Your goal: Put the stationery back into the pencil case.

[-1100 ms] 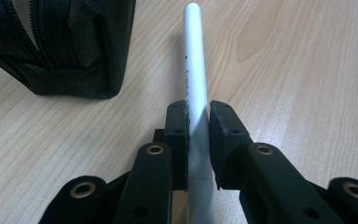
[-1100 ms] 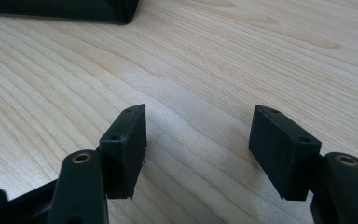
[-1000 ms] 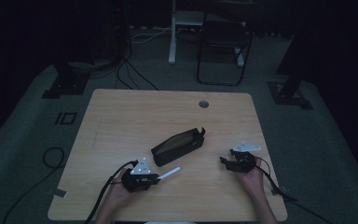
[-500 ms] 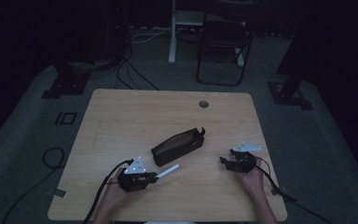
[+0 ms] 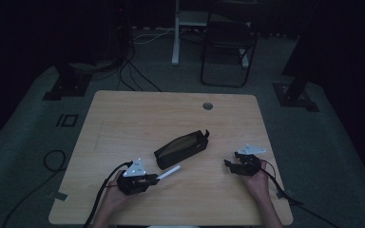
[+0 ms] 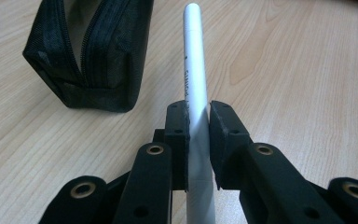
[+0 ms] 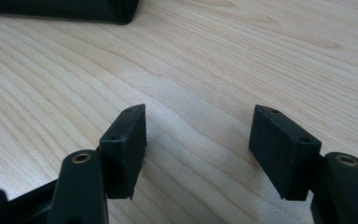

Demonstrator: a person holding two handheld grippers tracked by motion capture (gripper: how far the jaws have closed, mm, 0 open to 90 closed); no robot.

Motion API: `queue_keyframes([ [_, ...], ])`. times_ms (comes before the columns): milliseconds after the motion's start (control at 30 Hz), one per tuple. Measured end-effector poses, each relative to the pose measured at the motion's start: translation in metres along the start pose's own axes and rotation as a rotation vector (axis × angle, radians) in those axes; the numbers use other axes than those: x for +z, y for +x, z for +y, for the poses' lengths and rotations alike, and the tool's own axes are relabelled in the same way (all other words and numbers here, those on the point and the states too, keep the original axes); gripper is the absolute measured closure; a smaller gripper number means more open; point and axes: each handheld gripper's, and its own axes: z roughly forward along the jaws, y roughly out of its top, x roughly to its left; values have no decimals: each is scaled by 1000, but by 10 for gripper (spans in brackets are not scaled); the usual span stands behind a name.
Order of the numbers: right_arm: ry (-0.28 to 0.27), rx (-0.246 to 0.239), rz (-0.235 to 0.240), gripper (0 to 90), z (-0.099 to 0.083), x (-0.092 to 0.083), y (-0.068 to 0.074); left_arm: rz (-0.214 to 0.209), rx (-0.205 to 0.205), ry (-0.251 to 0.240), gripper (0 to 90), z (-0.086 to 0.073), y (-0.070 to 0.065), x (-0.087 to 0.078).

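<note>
The room around me is dark: grey floor [image 5: 24, 142] with loose cables [image 5: 133, 71] at the upper left, a white post [image 5: 176, 33] and a black folding chair [image 5: 228, 52] beyond the far edge. My table [image 5: 123, 114] is pale wood with plain grain, and a small round hole [image 5: 207, 105] sits near its far edge.

At the near left, my left gripper [image 5: 145, 179] lies low over the wood, its grey plate [image 5: 135, 168] on top and its cable running back past my wrist. Its jaws are pressed tight on a white pen [image 6: 196, 74], gripping it partway along, so the long end sticks out ahead over the table and points toward the pouch. In the left gripper view there is small dark print along the barrel that I cannot read.

Mid-table lies a black zip pouch [image 5: 181, 148], set on a slant, just beyond the pen's tip. Its zip gapes and a tan lining shows; what it holds I cannot tell.

At the near right, my right gripper [image 5: 233, 166] rests close to the wood, well apart from the pouch. Its jaws stand wide apart, with bare grain between them.
</note>
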Motion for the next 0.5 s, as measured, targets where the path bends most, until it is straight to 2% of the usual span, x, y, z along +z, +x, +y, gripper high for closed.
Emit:
queue_keyframes([
  [500, 0, 0, 1, 359, 0, 0, 0, 8, 2, -15, 788, 1, 0, -9],
])
